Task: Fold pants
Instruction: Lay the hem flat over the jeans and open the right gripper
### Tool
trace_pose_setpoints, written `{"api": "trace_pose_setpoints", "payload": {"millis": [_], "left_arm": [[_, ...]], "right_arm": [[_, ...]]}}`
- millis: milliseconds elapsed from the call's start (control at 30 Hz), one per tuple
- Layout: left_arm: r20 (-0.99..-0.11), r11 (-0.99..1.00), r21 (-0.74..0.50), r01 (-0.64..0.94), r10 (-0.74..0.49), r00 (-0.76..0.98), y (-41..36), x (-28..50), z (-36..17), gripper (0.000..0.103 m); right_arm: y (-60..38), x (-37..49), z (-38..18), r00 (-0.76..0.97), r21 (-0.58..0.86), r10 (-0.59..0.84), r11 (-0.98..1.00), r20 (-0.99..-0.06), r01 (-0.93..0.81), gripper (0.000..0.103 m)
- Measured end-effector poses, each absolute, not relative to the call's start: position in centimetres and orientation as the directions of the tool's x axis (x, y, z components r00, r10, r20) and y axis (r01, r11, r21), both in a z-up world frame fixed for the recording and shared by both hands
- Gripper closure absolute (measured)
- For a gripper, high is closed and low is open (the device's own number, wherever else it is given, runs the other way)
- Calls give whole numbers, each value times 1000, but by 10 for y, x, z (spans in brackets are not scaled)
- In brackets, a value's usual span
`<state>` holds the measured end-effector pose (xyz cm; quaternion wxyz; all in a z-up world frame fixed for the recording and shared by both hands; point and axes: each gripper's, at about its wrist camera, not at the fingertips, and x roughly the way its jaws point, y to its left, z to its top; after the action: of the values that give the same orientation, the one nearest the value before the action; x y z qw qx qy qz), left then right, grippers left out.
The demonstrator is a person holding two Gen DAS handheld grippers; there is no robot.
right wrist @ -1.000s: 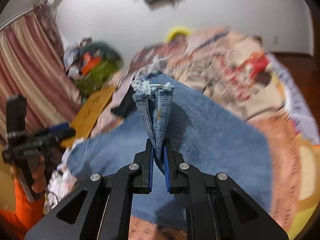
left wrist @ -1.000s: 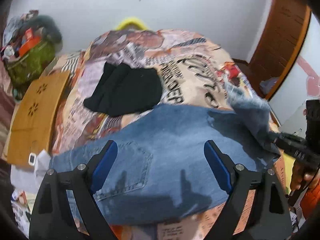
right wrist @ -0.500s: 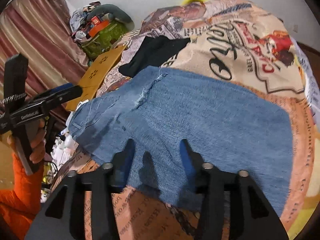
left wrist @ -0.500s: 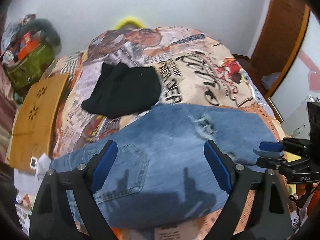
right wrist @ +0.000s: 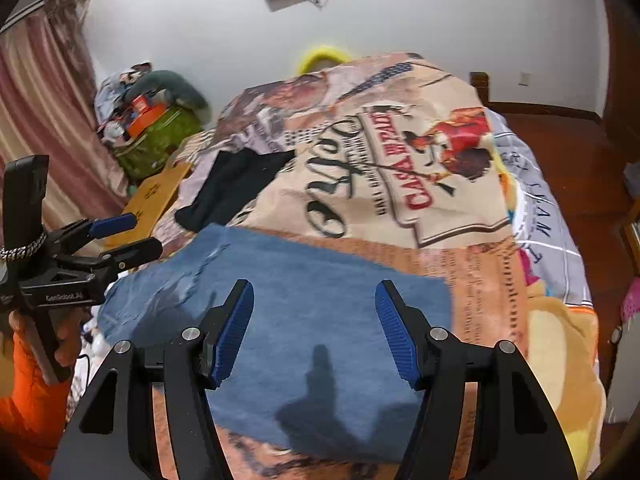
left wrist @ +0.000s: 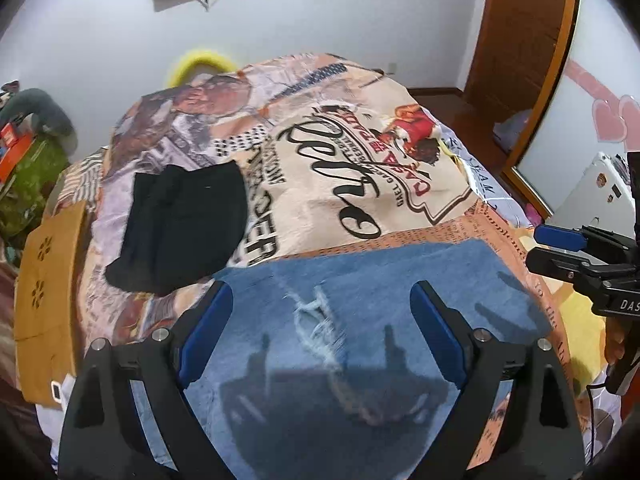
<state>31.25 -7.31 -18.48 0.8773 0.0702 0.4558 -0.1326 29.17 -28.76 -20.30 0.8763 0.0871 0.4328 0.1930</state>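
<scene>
The left gripper (left wrist: 320,332) and right gripper (right wrist: 314,328) both hang with fingers spread wide, holding nothing, above the folded blue jeans (right wrist: 320,304), which lie flat on the near part of the bed (right wrist: 460,184). Farther back lies a black garment (left wrist: 180,224).

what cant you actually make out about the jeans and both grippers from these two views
- Jeans, left wrist view: near edge hidden behind the left gripper and its shadow; the frayed tear is motion-blurred.
- Jeans, right wrist view: waist end runs behind the left gripper at the picture's left; near edge hidden behind the right gripper.
- Fold layers: cannot count in either view.
- Right gripper, left wrist view: cut off by the right edge.
</scene>
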Motion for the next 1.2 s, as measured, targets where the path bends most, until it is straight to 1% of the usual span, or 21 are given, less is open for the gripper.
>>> {"api": "trace_pose_setpoints", "payload": {"millis": [200,400,433,467,533,567,633,733,933,1200], "left_arm": [[-861,952,1,307,-155,484,-89,336,-214,12],[-918,942,62,331,-76,389,-100,345,-261,12],[-922,940,73,335,-64,381,-100,344,-268,11],[-921,940,73,333,-65,385,-98,342,-270,7],[-918,944,70,324,-66,392,-95,340,-272,1],[-920,943,65,326,-70,385,-95,339,-273,1],[-923,945,44,323,-85,374,-91,338,-274,1],[-924,944,33,328,-96,370,-88,331,-274,1],[-914,944,51,326,-87,395,-83,312,-270,1],[-912,948,32,317,-102,398,-66,285,-264,1]], "right_arm": [[-296,309,-230,519,322,393,919,-759,-226,44],[-296,323,-270,437,312,368,929,-821,-198,44],[-296,324,-277,423,307,362,932,-831,-194,44],[-296,324,-282,414,306,360,933,-836,-192,44],[-296,322,-292,393,305,359,932,-847,-195,43],[-297,319,-293,400,305,360,932,-843,-198,42],[-297,312,-293,408,294,361,930,-838,-218,35],[-298,302,-292,409,279,356,930,-840,-238,31],[-304,287,-293,402,298,362,930,-841,-215,30],[-310,267,-290,394,311,363,931,-845,-189,30]]}}
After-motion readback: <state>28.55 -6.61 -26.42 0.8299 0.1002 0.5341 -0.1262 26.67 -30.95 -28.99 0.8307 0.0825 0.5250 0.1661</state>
